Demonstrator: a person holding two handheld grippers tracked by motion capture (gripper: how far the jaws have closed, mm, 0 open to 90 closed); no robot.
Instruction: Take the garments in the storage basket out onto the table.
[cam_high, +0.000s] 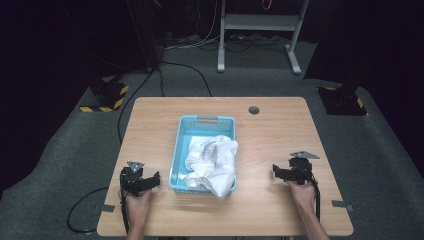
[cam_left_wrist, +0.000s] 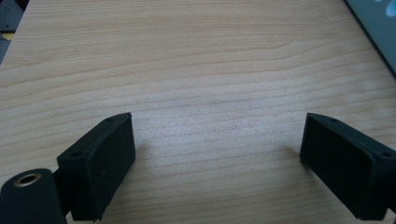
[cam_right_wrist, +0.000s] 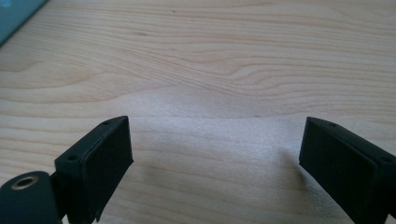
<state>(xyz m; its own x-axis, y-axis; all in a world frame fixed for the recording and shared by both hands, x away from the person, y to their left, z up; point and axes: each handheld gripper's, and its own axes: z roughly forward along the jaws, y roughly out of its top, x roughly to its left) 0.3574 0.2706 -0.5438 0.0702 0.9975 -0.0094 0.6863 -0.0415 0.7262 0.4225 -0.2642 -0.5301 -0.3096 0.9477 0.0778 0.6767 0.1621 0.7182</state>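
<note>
Lying in basket (cam_high: 176, 161) between tools: white cloth (cam_high: 214, 161).

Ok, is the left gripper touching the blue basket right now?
Apart. In the high view, bare table shows between the left gripper and the blue basket; the left gripper view shows its open jaws holding nothing, over bare wood.
</note>
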